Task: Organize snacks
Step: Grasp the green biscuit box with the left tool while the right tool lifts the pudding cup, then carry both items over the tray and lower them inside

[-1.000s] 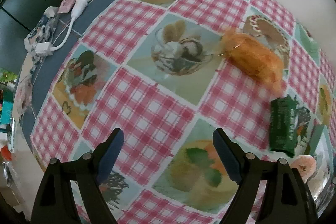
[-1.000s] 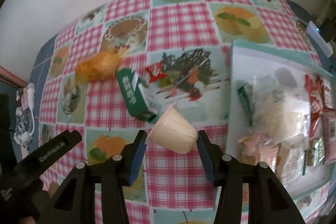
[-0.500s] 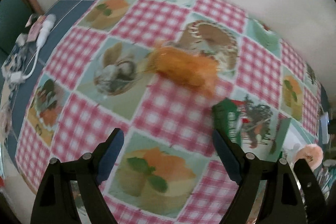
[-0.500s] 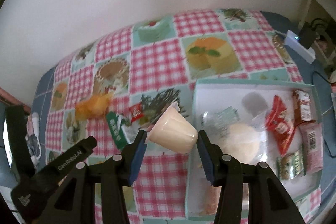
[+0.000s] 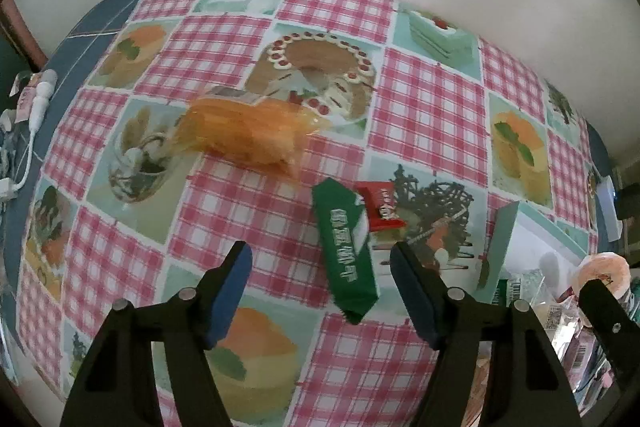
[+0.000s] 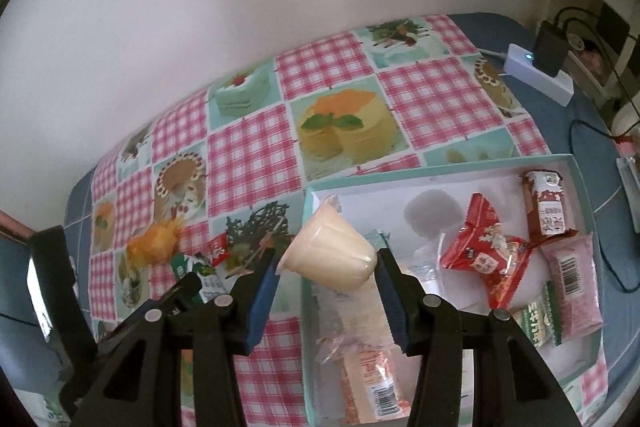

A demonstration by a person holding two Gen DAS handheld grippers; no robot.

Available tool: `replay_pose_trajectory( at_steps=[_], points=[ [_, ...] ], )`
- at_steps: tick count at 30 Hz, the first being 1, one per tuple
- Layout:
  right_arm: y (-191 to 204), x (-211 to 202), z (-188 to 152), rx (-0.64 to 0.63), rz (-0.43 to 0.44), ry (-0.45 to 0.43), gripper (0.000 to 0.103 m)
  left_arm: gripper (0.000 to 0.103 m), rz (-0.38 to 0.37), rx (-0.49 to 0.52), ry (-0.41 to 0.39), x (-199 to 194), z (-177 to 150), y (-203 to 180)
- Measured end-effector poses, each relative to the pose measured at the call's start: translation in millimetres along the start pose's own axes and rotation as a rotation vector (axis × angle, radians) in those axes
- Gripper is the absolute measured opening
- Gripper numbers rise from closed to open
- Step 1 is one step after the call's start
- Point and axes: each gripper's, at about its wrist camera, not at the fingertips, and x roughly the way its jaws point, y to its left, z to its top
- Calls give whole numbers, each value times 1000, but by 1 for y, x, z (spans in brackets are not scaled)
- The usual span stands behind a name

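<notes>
My right gripper (image 6: pixel 326 273) is shut on a cream pudding cup (image 6: pixel 332 257), held above the left edge of the white snack tray (image 6: pixel 576 187). In the left wrist view my left gripper (image 5: pixel 320 267) hovers over a green snack packet (image 5: pixel 346 251) lying on the cloth; its jaws are closing and the pads stand apart from the packet. A small red candy wrapper (image 5: pixel 380 205) lies just right of the green packet. An orange clear-wrapped snack (image 5: pixel 248 133) lies farther back on the tablecloth. The same pudding cup (image 5: pixel 600 269) shows at the right edge of the left wrist view.
The tray holds several packets, among them a red bag (image 6: pixel 486 253) and a pink packet (image 6: pixel 572 287). A white power strip (image 6: pixel 538 75) with a black plug sits at the back right. A white cable and charger (image 5: pixel 38 99) lie on the blue table edge at the left.
The left gripper swung right across the cloth and now stands over the green packet, its jaws narrower. The right gripper carried the pudding cup right, over the tray's left edge.
</notes>
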Motion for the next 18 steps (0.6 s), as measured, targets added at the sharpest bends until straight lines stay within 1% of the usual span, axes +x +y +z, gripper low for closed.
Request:
replay_pose_trajectory(
  at_steps=[1,3,4,5,6,7,9,11,14,18],
  points=[
    [-2,0,1,4,0,0,52,72,1,6,-2,1,0,-2],
    [-4,-1,1,10,2,1,52,65,1,18,-3,3,-3,-6],
    [-6,-1,2,13,4,1,52,64,0,21,-4,5,-4,-5],
    [-6,-1,2,14,6,1,52,59,0,23,-4,4,-4,-7],
    [-6,-2,2,15,7,0,52,51,-1,25,-3,5,-4,-10],
    [-6,-2,2,15,8,-1,52,47,-1,27,-2,3,-5,-9],
    [-7,-2,3,17,9,-1,52,32,0,36,1,9,-2,-11],
    [-9,-2,4,23,10,-2,52,28,4,42,-1,8,-3,-14],
    [-12,-3,4,31,13,-3,52,26,6,54,-4,8,-6,-19],
    [-14,-5,5,39,17,-7,52,25,-2,52,-1,4,-5,-21]
  ],
)
